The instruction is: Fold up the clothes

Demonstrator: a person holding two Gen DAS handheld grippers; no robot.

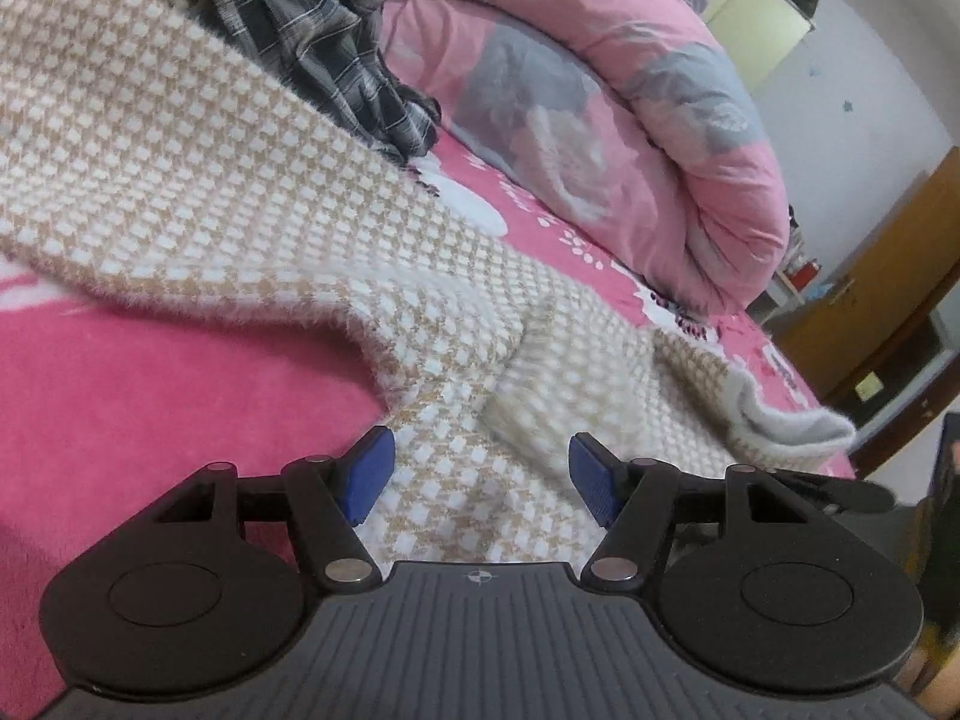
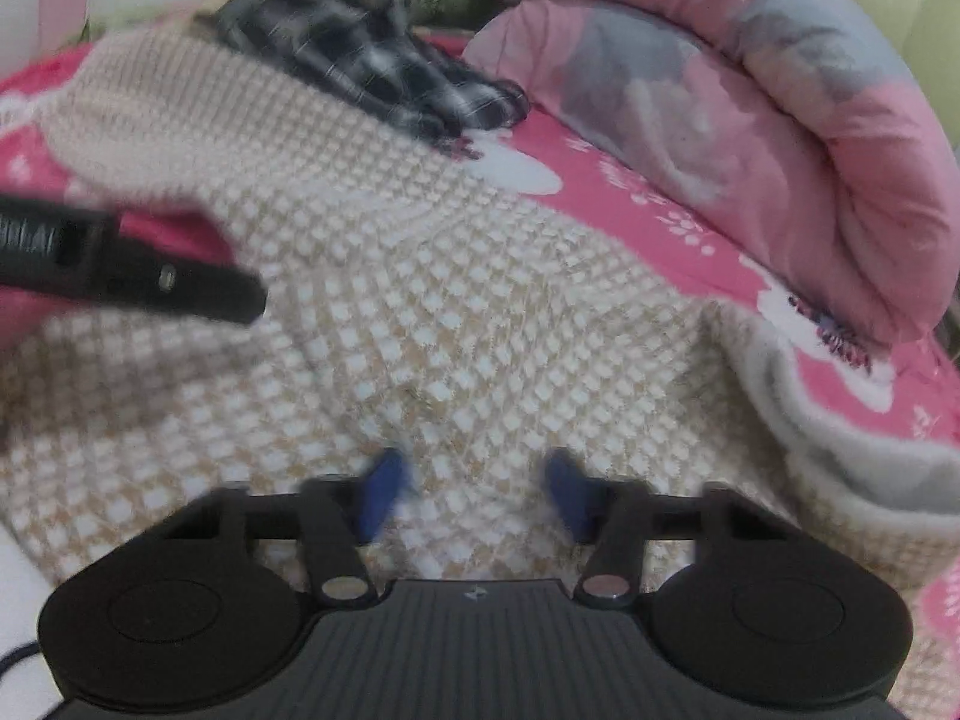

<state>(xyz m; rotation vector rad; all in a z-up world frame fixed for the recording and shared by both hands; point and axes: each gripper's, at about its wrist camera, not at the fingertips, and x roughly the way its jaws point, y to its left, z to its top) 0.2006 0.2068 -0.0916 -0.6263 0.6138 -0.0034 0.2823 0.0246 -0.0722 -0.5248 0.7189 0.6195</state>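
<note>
Left gripper (image 1: pixel 482 477) gapes above fuzzy beige-and-white houndstooth sweater (image 1: pixel 240 198).

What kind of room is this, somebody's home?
Most likely a bedroom: a bed with a pink flowered sheet, a rolled pink and grey quilt, and clothes on it, a beige checked sweater and a dark plaid garment.

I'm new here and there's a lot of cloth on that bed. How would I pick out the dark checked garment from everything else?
Start at the big rolled pink and grey quilt along the far side of the pink bed sheet. Just beside it, at the upper edge of the spread beige and white knitted sweater, lies a crumpled heap: the plaid shirt. It is the only dark cloth, grey-black with thin pale lines.
</note>
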